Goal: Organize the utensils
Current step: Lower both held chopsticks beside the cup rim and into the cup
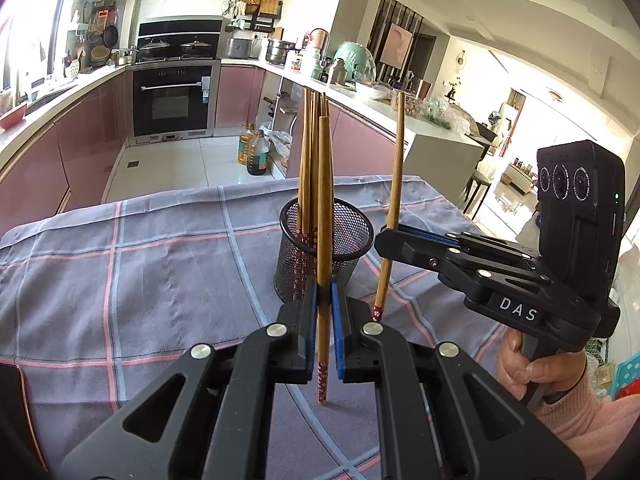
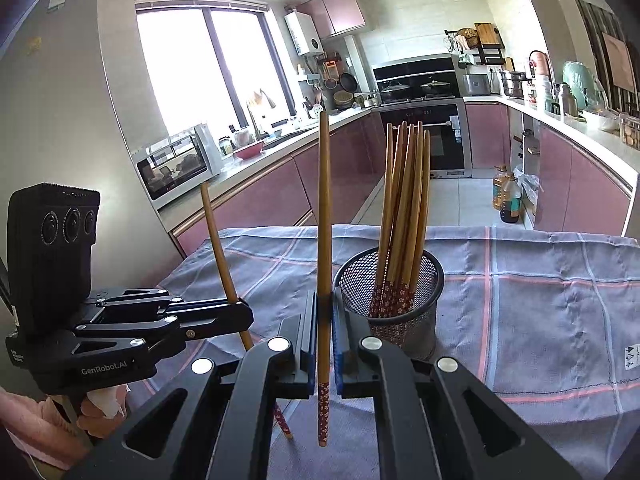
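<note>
Chopsticks (image 2: 404, 216): brown wood, red flowered ends, upright in black mesh cup (image 2: 394, 308).
Left gripper (image 1: 325, 332): fingers clamp one chopstick (image 1: 325, 240).
Right gripper (image 2: 325, 344): likewise, another chopstick (image 2: 324, 260).

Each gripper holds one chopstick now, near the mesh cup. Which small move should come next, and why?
Probably lift the right gripper until its chopstick has its patterned tip above the mesh cup's rim, then move over the opening. The chopstick is clamped upright, tip down, and the cup stands beside it with chopsticks already inside. The left gripper could follow with its chopstick.
</note>
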Motion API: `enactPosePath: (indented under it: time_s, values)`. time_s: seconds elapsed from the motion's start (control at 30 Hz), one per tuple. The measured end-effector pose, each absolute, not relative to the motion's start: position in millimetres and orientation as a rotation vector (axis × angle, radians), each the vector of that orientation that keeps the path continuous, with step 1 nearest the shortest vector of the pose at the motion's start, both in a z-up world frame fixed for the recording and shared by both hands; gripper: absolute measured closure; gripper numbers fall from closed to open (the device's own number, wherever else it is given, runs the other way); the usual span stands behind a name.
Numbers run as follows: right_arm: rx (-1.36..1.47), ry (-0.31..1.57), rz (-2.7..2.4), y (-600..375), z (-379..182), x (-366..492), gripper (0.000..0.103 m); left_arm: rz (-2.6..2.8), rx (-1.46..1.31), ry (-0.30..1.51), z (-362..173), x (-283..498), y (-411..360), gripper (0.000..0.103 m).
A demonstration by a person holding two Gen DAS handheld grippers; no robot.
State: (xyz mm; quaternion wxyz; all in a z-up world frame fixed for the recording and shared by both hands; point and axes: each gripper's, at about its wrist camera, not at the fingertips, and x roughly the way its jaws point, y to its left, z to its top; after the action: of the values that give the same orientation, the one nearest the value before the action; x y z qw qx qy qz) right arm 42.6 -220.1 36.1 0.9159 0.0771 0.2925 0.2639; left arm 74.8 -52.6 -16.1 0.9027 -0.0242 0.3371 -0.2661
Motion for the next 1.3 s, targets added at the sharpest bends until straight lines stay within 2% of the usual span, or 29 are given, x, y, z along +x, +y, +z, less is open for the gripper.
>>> enactPosePath:
  time_s: [1.3]
  values:
    - [0.15, 0.482, 0.545, -237.8, 80.0, 59.9, 0.097, -0.585, -0.045, 0.596, 23.7, 79.4, -46.6, 0.096]
